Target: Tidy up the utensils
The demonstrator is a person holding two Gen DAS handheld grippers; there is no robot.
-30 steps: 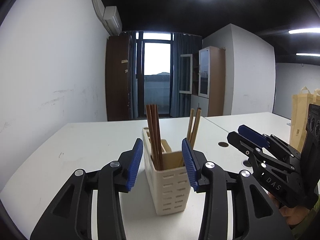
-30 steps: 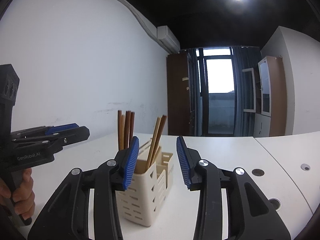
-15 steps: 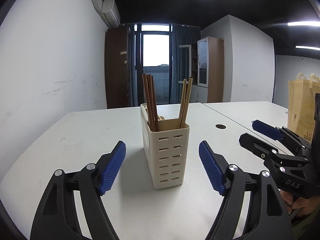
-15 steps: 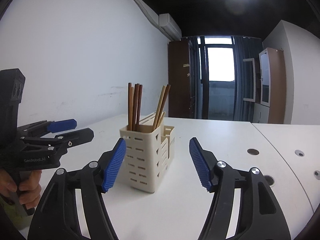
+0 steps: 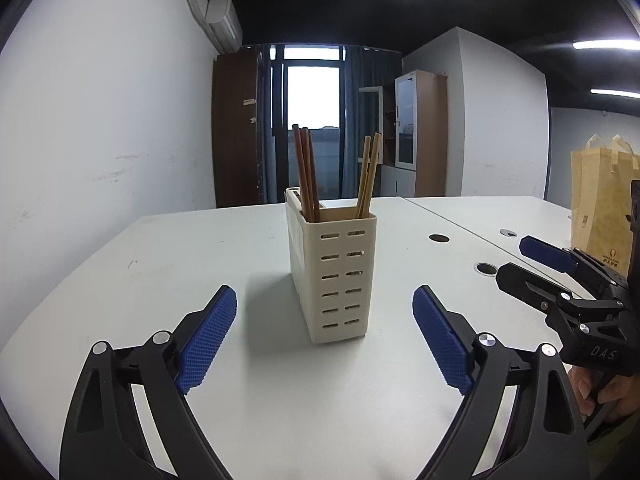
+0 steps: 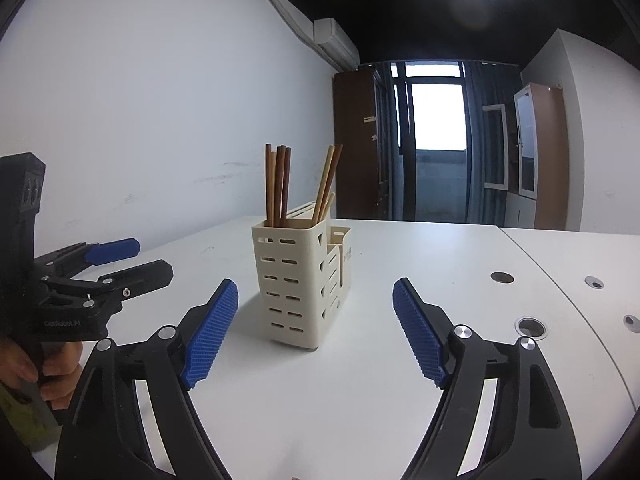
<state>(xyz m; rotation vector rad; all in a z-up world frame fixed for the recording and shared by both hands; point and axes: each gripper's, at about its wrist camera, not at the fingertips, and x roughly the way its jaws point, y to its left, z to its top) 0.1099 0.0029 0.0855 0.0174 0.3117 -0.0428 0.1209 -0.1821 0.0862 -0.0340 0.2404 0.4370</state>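
Black left gripper (image 5: 324, 338) marked "GenRobot.AI", right gripper (image 6: 316, 330) "DAS"; both fingers opening, empty, before holder (image 5: 334, 276).

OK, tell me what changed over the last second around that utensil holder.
Both grippers drew back from the cream utensil holder and sank a little. The left gripper and the right gripper had their jaws close in near the holder; now the jaws are opening wide, with nothing pressed between them. The holder stayed put on the white table, and the dark chopsticks and light chopsticks stand in it as before.
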